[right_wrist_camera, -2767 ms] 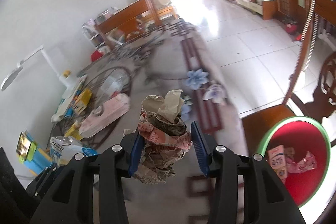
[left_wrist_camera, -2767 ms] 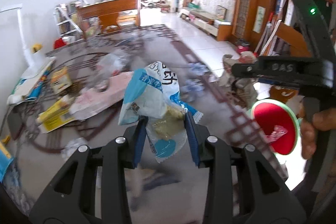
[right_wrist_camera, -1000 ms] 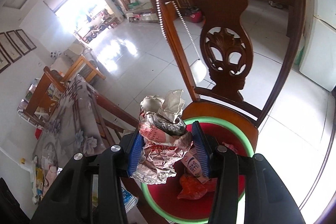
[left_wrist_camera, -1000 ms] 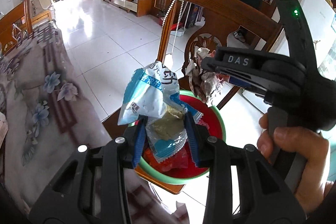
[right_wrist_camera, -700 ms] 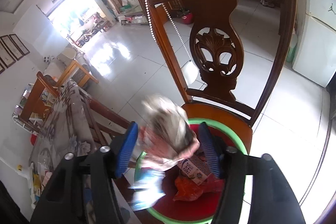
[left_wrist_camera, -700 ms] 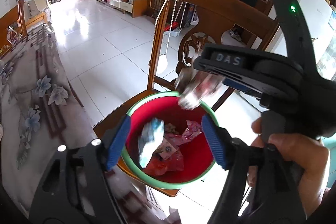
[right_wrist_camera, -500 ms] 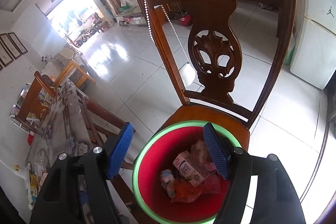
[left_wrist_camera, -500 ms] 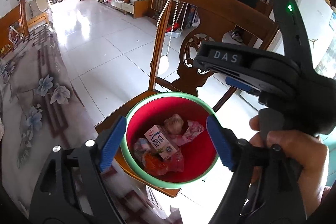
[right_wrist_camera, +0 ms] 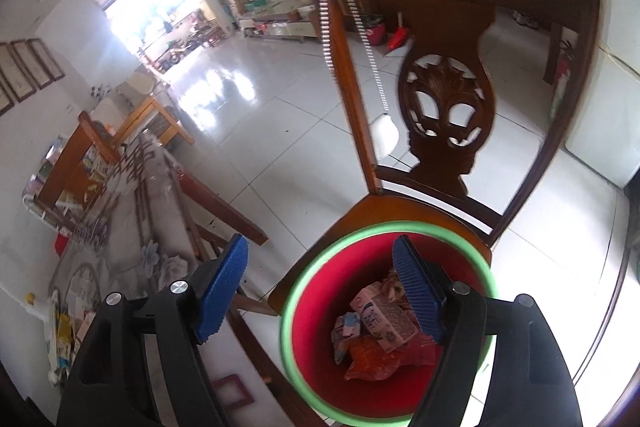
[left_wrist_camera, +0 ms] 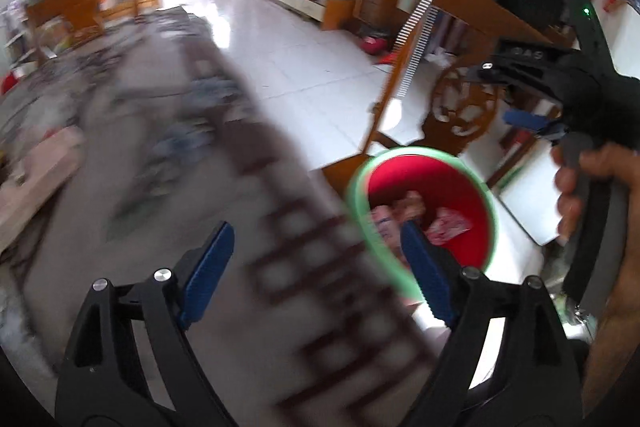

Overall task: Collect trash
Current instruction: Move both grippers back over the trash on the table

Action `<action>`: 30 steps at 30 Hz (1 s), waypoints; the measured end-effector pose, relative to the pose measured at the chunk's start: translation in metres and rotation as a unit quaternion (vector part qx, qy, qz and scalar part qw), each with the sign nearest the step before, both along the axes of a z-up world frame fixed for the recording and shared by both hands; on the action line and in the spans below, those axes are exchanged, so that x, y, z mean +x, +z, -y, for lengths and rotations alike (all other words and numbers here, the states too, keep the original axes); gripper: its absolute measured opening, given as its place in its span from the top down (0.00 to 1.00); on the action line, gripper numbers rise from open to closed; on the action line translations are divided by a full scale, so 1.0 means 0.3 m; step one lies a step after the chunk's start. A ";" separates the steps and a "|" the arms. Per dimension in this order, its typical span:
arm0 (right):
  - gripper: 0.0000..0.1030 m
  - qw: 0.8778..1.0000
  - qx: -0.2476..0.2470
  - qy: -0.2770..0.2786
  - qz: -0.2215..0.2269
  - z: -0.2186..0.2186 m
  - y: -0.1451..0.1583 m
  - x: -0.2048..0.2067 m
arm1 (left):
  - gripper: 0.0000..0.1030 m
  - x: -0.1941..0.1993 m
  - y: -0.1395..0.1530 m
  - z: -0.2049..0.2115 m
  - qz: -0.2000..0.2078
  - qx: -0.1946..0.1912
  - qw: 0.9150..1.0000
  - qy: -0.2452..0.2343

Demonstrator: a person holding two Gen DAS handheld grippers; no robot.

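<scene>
Red bin (right_wrist_camera: pixel 304 347) under opening right gripper (right_wrist_camera: pixel 320 283)

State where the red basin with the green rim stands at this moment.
The red basin stands on the seat of the carved wooden chair, low and centre-right in the right wrist view, beside the table. In the left wrist view it lies right of centre.

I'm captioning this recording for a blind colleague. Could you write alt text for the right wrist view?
A round red basin with a green rim sits on a carved brown wooden chair, holding crumpled wrappers and a small pink carton. The right gripper, black with blue pads, hangs above it, its jaws opening with nothing between them. A white tiled floor stretches behind.
</scene>
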State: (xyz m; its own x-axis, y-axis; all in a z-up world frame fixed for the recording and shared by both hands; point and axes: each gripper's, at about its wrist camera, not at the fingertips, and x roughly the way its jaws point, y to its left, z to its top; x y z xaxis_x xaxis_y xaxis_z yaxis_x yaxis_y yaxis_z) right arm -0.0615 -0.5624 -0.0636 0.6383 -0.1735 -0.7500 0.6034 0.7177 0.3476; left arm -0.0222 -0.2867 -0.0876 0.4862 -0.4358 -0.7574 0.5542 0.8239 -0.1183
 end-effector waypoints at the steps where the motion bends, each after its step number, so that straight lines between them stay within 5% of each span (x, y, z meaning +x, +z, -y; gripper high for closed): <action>1: 0.27 1.000 -0.003 0.008 0.000 -0.020 0.004 0.014 | 0.20 0.005 0.009 -0.042 0.005 0.002 1.000 0.007; 9: 0.26 0.996 -0.003 0.087 0.005 -0.229 0.033 0.149 | 0.15 0.135 0.125 -0.485 0.042 0.039 0.993 0.100; 15: 0.24 0.986 0.045 0.160 0.012 -0.414 0.030 0.249 | 0.13 0.283 0.144 -0.773 0.081 0.170 0.967 0.169; 23: 0.23 0.957 0.122 0.263 -0.004 -0.695 -0.023 0.370 | 0.13 0.417 -0.001 -0.928 0.040 0.234 0.958 0.159; 30: 0.22 0.948 0.120 0.294 -0.021 -0.821 -0.045 0.411 | 0.13 0.487 -0.114 -1.022 -0.025 0.256 0.954 0.155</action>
